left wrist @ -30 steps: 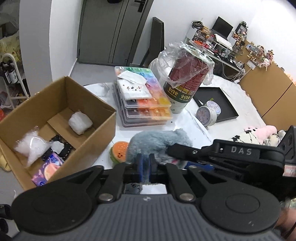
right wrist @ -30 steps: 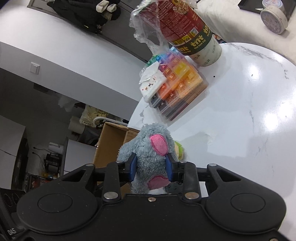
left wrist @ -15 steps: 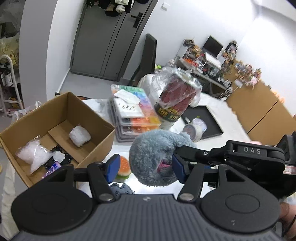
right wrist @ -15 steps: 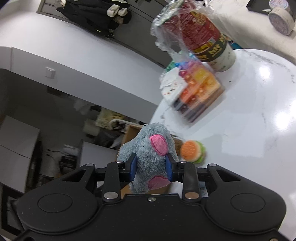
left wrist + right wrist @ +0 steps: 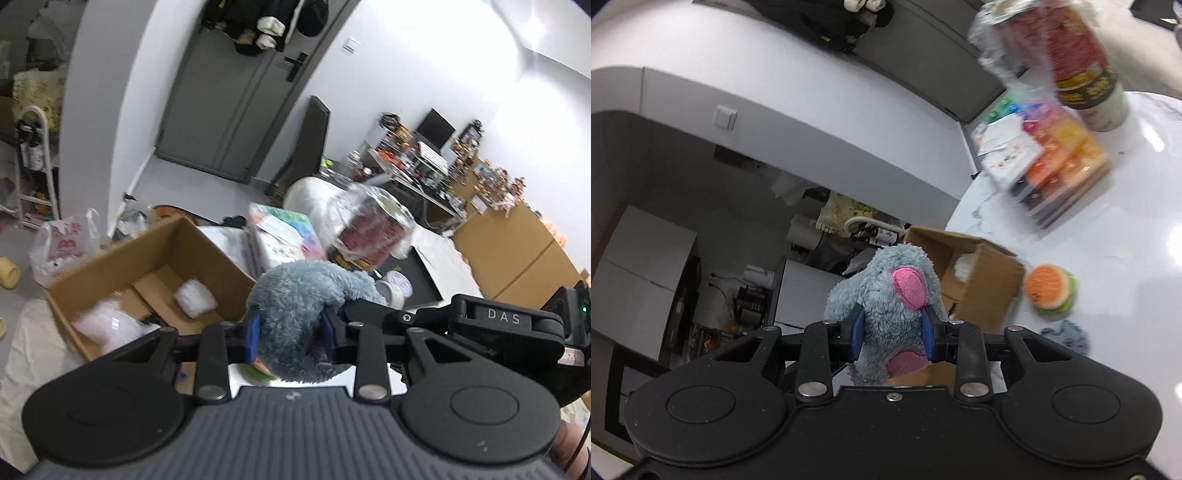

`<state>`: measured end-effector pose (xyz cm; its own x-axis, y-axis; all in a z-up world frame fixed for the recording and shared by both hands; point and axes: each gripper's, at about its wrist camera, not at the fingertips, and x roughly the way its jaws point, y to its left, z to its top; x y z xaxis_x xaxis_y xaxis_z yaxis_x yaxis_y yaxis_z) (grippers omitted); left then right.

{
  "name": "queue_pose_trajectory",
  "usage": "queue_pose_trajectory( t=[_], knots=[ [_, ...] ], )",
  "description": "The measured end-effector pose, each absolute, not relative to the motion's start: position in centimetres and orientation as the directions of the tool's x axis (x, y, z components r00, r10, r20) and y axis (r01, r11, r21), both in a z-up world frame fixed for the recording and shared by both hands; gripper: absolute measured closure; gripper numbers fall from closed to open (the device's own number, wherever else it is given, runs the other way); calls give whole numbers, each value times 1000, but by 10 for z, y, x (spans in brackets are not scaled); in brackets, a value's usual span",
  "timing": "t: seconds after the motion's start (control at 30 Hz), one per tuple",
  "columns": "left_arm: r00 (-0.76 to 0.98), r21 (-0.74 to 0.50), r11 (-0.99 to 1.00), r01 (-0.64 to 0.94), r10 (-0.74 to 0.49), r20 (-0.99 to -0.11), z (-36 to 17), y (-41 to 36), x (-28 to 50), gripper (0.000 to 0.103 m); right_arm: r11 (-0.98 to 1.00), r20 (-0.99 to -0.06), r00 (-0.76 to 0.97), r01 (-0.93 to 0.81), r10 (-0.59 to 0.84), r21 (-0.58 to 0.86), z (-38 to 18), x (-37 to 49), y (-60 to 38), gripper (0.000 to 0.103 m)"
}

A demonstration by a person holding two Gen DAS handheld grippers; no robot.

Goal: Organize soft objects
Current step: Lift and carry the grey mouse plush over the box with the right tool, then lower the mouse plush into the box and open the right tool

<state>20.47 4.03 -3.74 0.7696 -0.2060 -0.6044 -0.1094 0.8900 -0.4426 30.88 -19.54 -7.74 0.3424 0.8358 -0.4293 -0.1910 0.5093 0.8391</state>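
Observation:
A grey-blue plush toy (image 5: 886, 295) with pink ear patches hangs in the air, and my right gripper (image 5: 891, 332) is shut on its body. From the other side my left gripper (image 5: 291, 332) has its blue pads against the same plush toy (image 5: 303, 295); its jaws are closing on it. Below and to the left stands an open cardboard box (image 5: 155, 251) with white fluffy bags (image 5: 194, 299) inside. In the right wrist view the box (image 5: 990, 280) sits just behind the plush at the table's edge. An orange and green burger toy (image 5: 1049, 291) lies on the white table (image 5: 1126, 240).
A stack of colourful plastic cases (image 5: 280, 236) and a tall red cup wrapped in plastic (image 5: 369, 229) stand behind the box. A round tin (image 5: 399, 286) and a black tray (image 5: 424, 273) lie further right. A small grey-blue fabric piece (image 5: 1067, 338) rests beside the burger toy.
My left gripper went from shut to wide open around the plush, then narrowed onto it. Both grippers rose, lifting the plush away from the table; the right grip stayed the same.

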Motion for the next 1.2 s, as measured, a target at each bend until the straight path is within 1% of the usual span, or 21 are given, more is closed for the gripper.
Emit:
queue_pose_trajectory(
  t=[0.2, 0.5, 1.2],
  knots=[
    [776, -420, 894, -159, -150, -612, -30, 64, 202, 73, 511, -435, 319, -215, 842, 832, -71, 310, -163, 72],
    [762, -412, 889, -199, -124, -635, -34, 92, 211, 74, 536, -463, 310, -219, 830, 815, -71, 315, -130, 72],
    [673, -409, 857, -313, -103, -732, -83, 135, 263, 74, 642, -572, 343, -136, 745, 754, -106, 345, -81, 71]
  ],
)
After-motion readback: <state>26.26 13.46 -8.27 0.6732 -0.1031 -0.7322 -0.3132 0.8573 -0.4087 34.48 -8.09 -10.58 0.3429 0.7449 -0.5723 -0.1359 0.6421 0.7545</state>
